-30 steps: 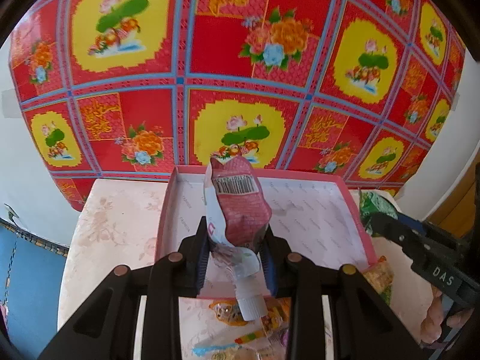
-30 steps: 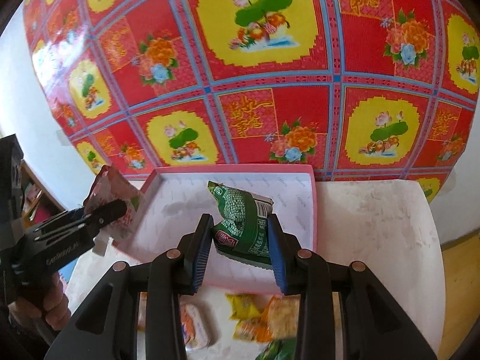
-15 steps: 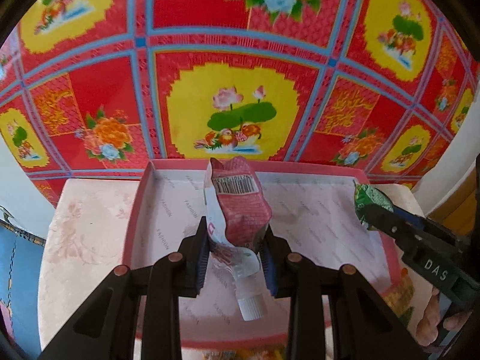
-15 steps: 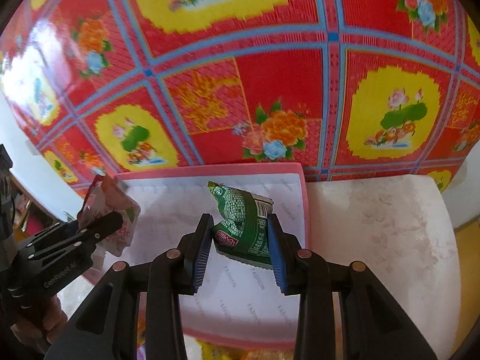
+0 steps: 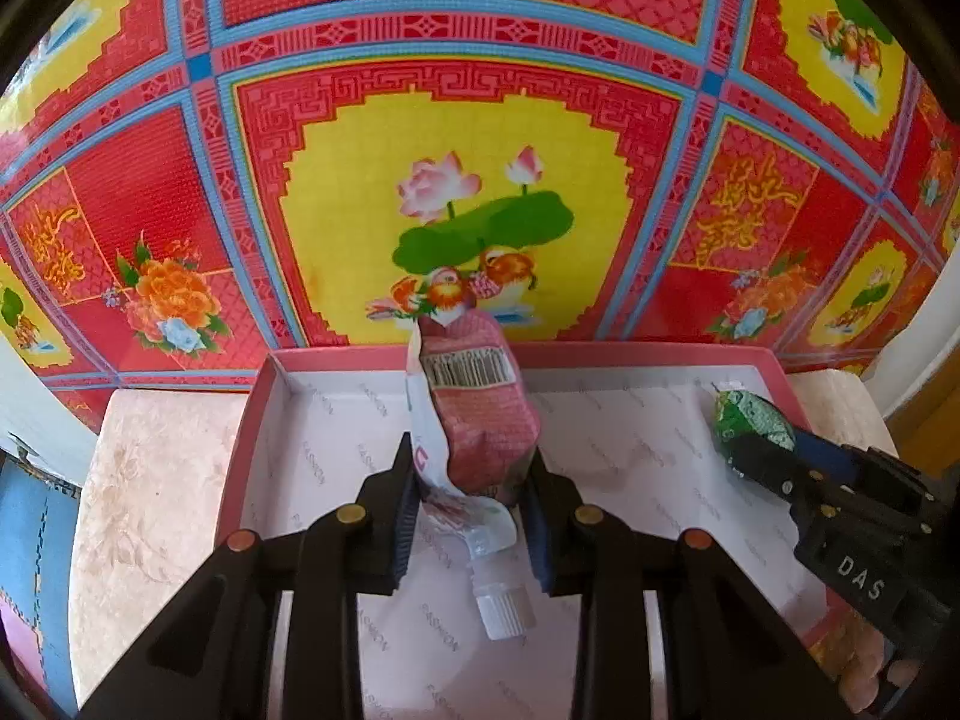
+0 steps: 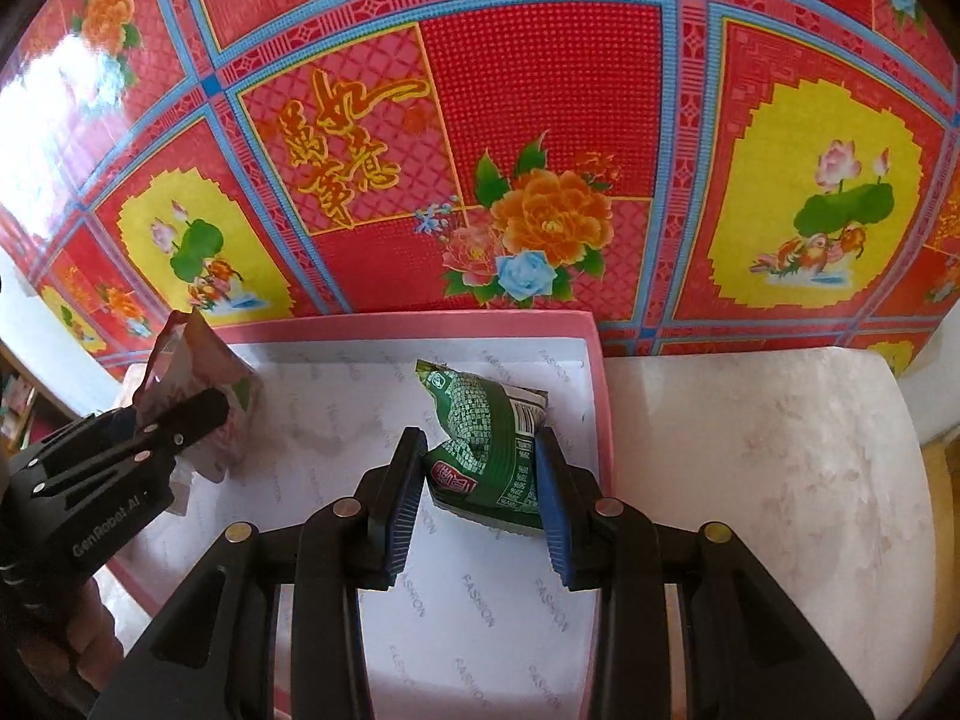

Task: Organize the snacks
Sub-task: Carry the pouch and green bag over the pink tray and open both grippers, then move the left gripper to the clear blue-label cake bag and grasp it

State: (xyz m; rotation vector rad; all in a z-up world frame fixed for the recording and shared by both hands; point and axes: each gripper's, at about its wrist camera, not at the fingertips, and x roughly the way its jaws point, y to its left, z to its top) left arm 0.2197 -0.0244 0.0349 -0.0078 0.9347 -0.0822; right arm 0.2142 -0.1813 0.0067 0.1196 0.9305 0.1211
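My left gripper (image 5: 471, 474) is shut on a pink spouted pouch (image 5: 477, 414) with a white cap, held over the middle of the pink-rimmed box (image 5: 258, 396). My right gripper (image 6: 480, 468) is shut on a green snack packet (image 6: 486, 438), held over the right part of the same box (image 6: 603, 408). The green packet also shows at the right of the left wrist view (image 5: 747, 420). The pink pouch also shows at the left of the right wrist view (image 6: 198, 372).
The box has a white paper lining and sits on a pale marbled table (image 6: 768, 456) against a red, yellow and blue patterned wall (image 5: 480, 120). The table's left part (image 5: 144, 492) lies beside the box.
Both grippers have moved forward over the box with their packets still held. The loose snacks on the table in front of the box have dropped out of view.
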